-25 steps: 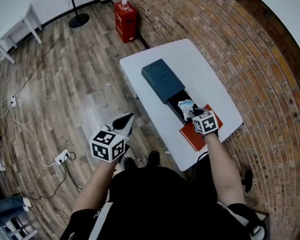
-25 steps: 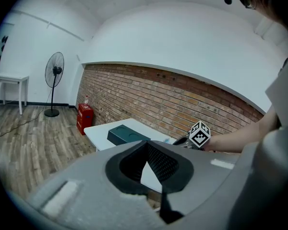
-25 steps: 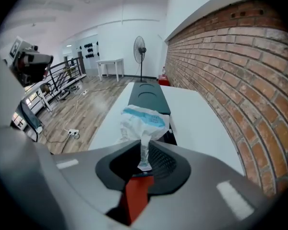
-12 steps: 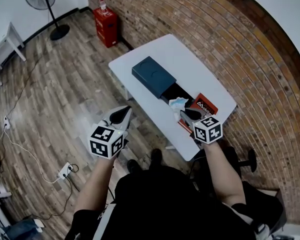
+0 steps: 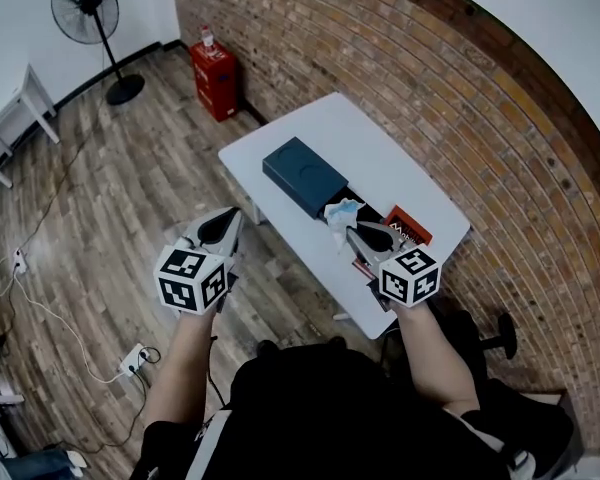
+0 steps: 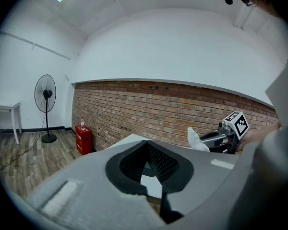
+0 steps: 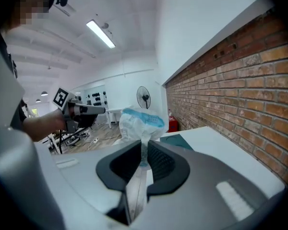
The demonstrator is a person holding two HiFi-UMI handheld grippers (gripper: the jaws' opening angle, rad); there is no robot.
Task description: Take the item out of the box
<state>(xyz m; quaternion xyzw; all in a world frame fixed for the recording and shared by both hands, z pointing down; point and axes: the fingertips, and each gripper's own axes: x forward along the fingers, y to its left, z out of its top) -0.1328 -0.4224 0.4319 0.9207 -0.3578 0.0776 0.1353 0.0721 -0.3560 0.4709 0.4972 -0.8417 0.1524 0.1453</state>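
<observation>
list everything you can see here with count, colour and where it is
table: one, white, beside the brick wall
box: one, dark blue, on the table
flat item: one, red, on the table by the right claw
packet: one, white and blue, held up in the right claw
cabinet: one, red, on the floor by the wall
fan: one, black, standing on the wooden floor
side table: one, white, far left
power strip: one, white, on the floor
left claw: grey and black, shut, empty, over the floor
right claw: shut on the packet
</observation>
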